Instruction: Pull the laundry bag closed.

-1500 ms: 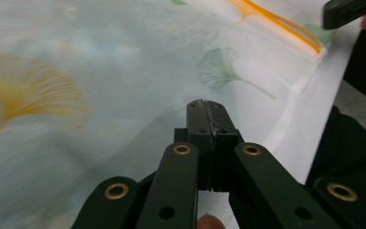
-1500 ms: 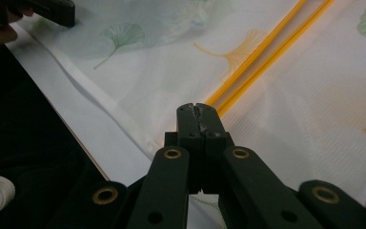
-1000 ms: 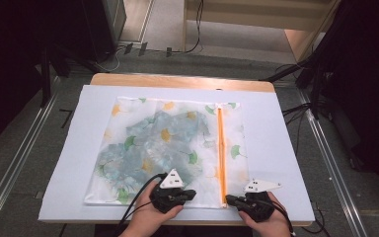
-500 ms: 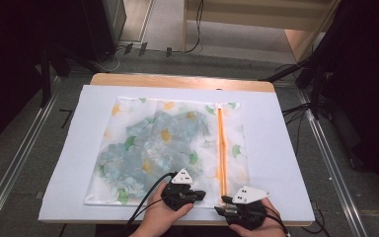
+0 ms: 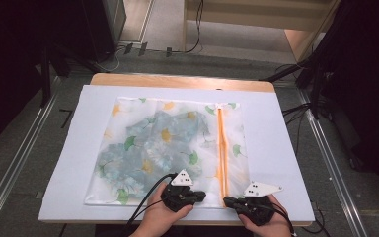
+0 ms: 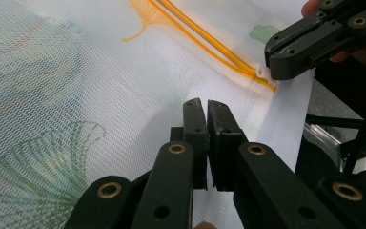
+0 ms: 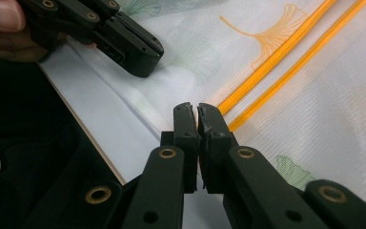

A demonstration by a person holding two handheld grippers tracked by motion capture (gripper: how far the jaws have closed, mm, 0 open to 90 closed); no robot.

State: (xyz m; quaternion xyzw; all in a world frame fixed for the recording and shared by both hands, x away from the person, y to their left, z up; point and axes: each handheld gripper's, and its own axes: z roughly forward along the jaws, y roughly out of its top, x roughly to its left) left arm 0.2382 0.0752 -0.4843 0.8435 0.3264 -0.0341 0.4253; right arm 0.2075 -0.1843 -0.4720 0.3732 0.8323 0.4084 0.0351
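A white mesh bag (image 5: 229, 131) printed with ginkgo leaves lies flat on the white sheet, a flowered cloth (image 5: 153, 148) inside it. Its orange zipper (image 5: 221, 143) runs from far to near along the right part. My left gripper (image 5: 201, 196) is shut, its tips resting on the mesh (image 6: 100, 86) at the bag's near edge, just left of the zipper's end. My right gripper (image 5: 227, 200) is shut at the near end of the zipper (image 7: 276, 55), with the small white zipper pull (image 6: 262, 72) at its tips. The two grippers nearly face each other.
The white sheet (image 5: 281, 148) covers a wooden table whose near edge (image 7: 100, 148) lies just below the bag. Metal rails (image 5: 15, 168) run along the floor on both sides. Dark stands and cables (image 5: 301, 111) crowd the right and the far side.
Both hands have shifted: the left gripper moved right toward the zipper's near end, and the right gripper came in to that end from the right.
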